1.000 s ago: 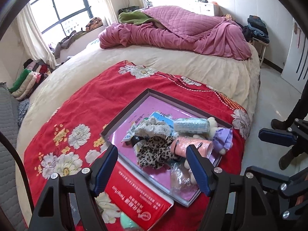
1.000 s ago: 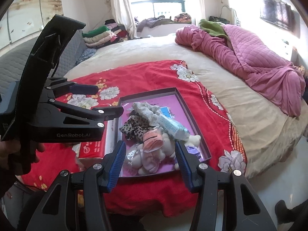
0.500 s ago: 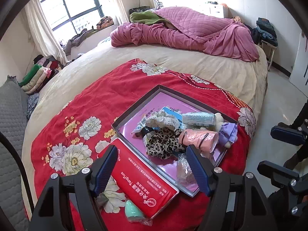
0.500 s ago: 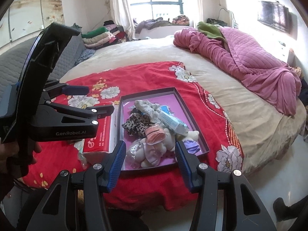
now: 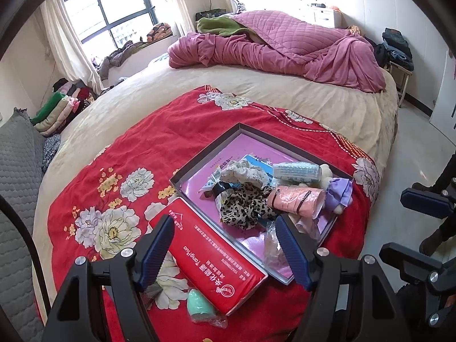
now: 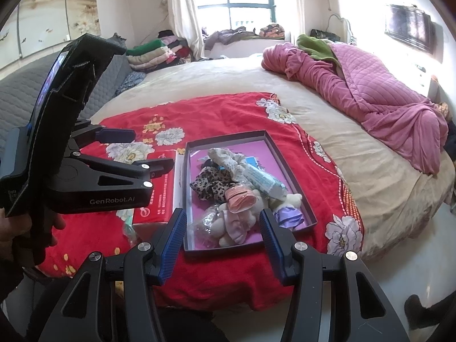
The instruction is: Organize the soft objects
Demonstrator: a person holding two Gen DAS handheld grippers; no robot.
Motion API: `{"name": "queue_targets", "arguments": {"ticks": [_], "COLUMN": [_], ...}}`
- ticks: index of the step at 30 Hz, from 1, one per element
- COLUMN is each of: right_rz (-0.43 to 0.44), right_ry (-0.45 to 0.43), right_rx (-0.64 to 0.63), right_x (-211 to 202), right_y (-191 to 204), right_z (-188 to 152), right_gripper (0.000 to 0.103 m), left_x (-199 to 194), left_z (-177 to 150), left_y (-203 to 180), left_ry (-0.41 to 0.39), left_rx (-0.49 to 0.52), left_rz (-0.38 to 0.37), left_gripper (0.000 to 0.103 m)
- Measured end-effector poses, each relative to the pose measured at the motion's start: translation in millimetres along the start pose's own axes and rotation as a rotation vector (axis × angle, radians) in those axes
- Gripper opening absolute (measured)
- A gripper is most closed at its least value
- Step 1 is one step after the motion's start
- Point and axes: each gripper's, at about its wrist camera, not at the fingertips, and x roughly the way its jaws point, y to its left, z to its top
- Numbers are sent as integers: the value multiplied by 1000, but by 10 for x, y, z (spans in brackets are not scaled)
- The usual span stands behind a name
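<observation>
A shallow dark box with a purple floor [image 5: 199, 165] [image 6: 285, 154] lies on a red floral blanket [image 5: 159, 145] on the bed. In it lies a pile of soft things: a leopard-print scrunchie [image 5: 245, 208] [image 6: 209, 183], a pink roll [image 5: 296, 201] [image 6: 239, 199], a pale blue roll [image 5: 296, 171] [image 6: 263, 181], a lace scrunchie [image 5: 245, 172] and a small plush doll in purple [image 5: 340, 192] [image 6: 287, 213]. My left gripper [image 5: 225, 252] is open and empty, held above the near edge of the box. My right gripper [image 6: 223, 246] is open and empty, short of the box's near end.
A red flat package [image 5: 211, 256] [image 6: 158, 199] lies beside the box, with a mint-green item in plastic [image 5: 199, 309] at its near end. A bunched pink quilt [image 5: 285, 45] [image 6: 370, 97] lies at the far side of the bed. Folded clothes [image 5: 62, 102] are stacked by the window.
Both grippers have drawn back and up from the box, so it looks smaller and farther. Both stay open and empty. Nothing in the box has moved.
</observation>
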Motion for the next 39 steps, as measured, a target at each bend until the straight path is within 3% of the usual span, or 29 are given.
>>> {"name": "queue_targets", "arguments": {"ticks": [39], "right_rz": [-2], "right_ry": [-7], "right_rx": [-4], "right_x": [-31], "right_y": [18], "right_z": [8], "right_gripper": [55], "left_x": [-59], "left_z": [48], "left_y": [-15], "left_ry": [-9], "left_rx": [8], "left_rz": [-9], "left_gripper": [73]}}
